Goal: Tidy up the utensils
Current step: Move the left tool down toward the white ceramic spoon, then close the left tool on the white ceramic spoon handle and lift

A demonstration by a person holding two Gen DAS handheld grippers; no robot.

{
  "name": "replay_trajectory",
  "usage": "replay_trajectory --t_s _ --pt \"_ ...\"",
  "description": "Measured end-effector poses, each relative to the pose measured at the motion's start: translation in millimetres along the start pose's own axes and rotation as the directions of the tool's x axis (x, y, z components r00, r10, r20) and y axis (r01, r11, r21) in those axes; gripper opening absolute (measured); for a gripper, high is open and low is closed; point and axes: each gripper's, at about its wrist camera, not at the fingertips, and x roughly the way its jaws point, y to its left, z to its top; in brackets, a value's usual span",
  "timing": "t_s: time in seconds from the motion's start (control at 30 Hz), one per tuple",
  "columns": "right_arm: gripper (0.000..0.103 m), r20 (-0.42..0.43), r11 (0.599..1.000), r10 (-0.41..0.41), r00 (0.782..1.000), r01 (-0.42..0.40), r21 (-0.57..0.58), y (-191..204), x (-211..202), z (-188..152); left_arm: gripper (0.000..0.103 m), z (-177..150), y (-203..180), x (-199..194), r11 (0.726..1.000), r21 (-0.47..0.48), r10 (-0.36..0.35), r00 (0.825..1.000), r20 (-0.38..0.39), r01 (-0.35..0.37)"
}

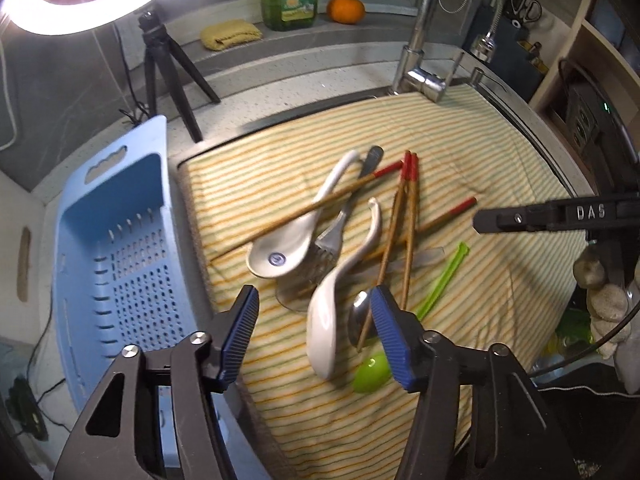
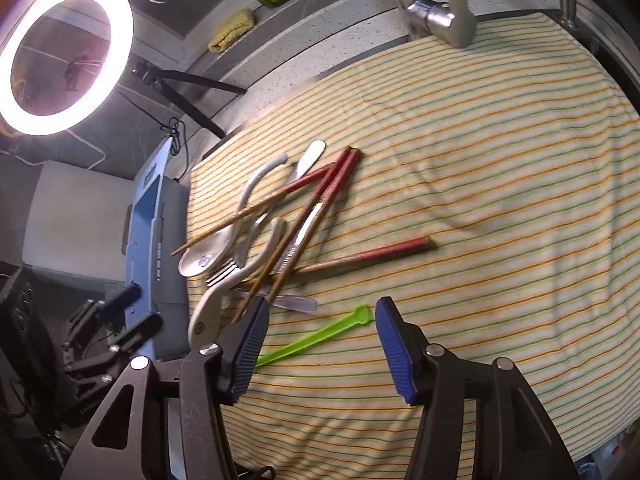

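From the left wrist, the left gripper hangs with its jaws spread wide and nothing between the pads. The utensil pile lies on the striped cloth, ahead of the jaws toward twelve o'clock. One white ceramic spoon runs straight through the gap between the two blue fingers, its bowl nearest the camera, not touched by either pad. Beside the right finger, at about five o'clock of that spoon, sit a metal spoon and the green spoon, the latter partly hidden behind the pad. A second white spoon, a fork and the red-tipped chopsticks cross one another farther up. The blue basket stands at nine o'clock of the pile, just off the cloth's edge. The right gripper enters from three o'clock, well apart from the pile; its opening cannot be told here.

From the right wrist, the right gripper is likewise wide open and holds nothing. The green spoon's handle lies slantwise across the gap, its end near the right finger and the rest passing behind the left finger. The heap of chopsticks and white spoons lies at ten to eleven o'clock of the jaws. The left gripper shows at nine o'clock, beside the basket.
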Motion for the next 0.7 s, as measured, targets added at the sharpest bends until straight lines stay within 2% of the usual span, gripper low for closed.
replay_trajectory --t_s 0.13,0.37,0.47,0.7 --pt "0.050 -0.001 0.998 0.055 0.998 -0.055 -0.023 21.0 8.8 8.2 0.055 -11.0 1.0 6.9 0.999 -0.025 -0.021 1.000 -0.019 0.020" --pt "0.036 -0.063 0.995 0.088 0.994 -0.090 -0.041 48.2 48.4 28.4 0.045 -17.9 7.4 16.5 0.998 -0.057 -0.011 1.000 -0.019 0.010" --pt "0.033 -0.101 0.997 0.073 0.992 -0.076 -0.025 51.5 67.3 32.5 0.038 -18.6 7.9 21.2 0.998 -0.064 -0.018 1.000 -0.018 0.017" --pt "0.027 -0.168 0.998 0.057 0.984 -0.050 0.049 42.5 91.2 36.2 0.033 -22.3 6.8 32.0 0.998 -0.062 -0.025 0.999 -0.030 0.023"
